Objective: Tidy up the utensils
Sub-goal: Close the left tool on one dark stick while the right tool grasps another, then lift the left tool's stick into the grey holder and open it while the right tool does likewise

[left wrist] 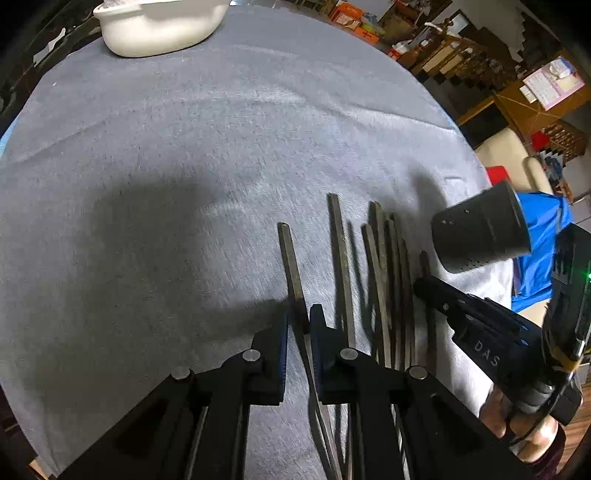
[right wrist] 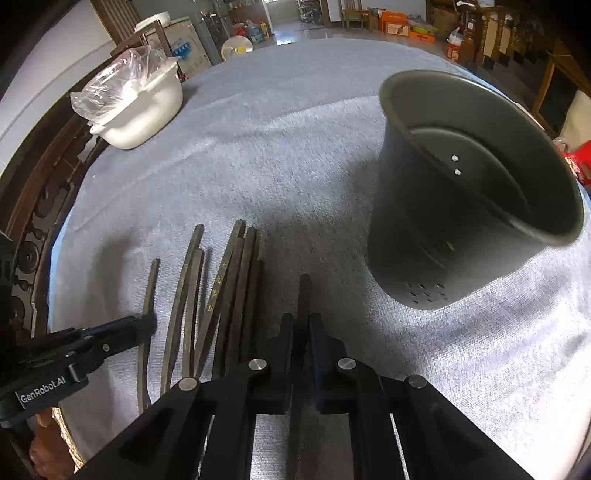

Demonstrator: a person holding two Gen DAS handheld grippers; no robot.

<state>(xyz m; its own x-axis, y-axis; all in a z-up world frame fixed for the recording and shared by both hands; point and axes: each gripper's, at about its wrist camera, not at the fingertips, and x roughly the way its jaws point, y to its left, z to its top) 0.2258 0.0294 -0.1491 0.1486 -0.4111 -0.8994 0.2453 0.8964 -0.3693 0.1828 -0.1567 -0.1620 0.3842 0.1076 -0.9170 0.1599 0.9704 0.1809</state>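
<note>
We see dark matt chopsticks (right wrist: 236, 291) on nubby grey cloth (right wrist: 295, 147), a matt perforated holder (right wrist: 461, 206), and a glossy white pot (right wrist: 144, 114).

The near ends of the chopsticks (right wrist: 236, 295) run out of sight under the black claw linkages in both wrist views. The white bowl (left wrist: 162, 26) is cut off by the top edge in the left view. The holder cup (left wrist: 480, 236) looks blurred there. Whatever lies inside the crumpled plastic bag (right wrist: 118, 81) in the bowl cannot be told. The counter's (right wrist: 295, 147) near edge is hidden.
</note>
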